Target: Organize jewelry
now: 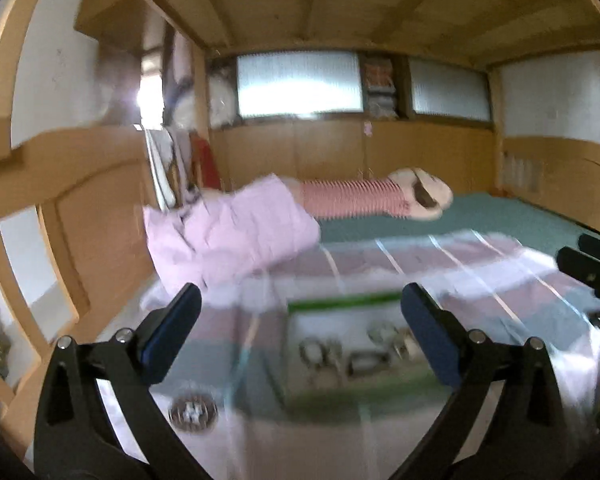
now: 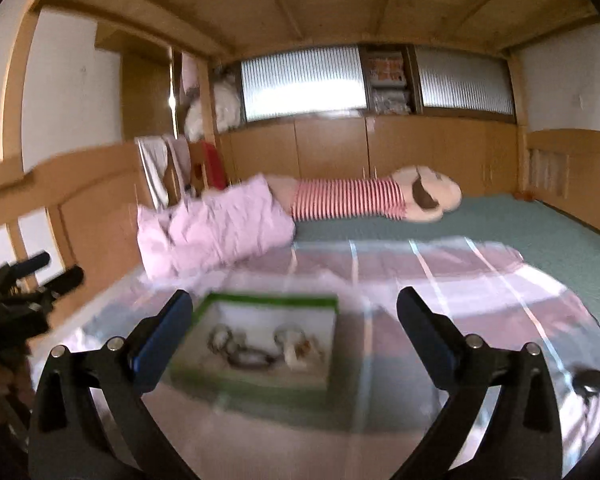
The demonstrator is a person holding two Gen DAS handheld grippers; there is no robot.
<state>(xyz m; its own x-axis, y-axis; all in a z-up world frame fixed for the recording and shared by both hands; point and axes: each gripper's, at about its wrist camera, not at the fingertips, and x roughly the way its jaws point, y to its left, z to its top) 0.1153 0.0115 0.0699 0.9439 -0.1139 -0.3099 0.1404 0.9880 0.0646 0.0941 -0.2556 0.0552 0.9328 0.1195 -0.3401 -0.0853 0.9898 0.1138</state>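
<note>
On the bed's striped cover sits a green-edged box [image 2: 256, 344] of jewelry [image 2: 252, 350], below our left gripper [image 1: 300, 312] and right gripper [image 2: 294, 316], both spread wide and empty. Blur hides the pieces; we could misgrab or tip the box.

Motion blur smears the jewelry [image 2: 256, 346] in the green-rimmed box [image 2: 268, 301]: rings or bangles, can't separate pieces or count. Round dark item [image 1: 192, 410] at 7 o'clock in left view is unreadable, as is the small dark object [image 2: 588, 384] at 4 o'clock in right view. Plush toy [image 2: 380, 198] is half hidden under the pink quilt [image 2: 216, 228].
</note>
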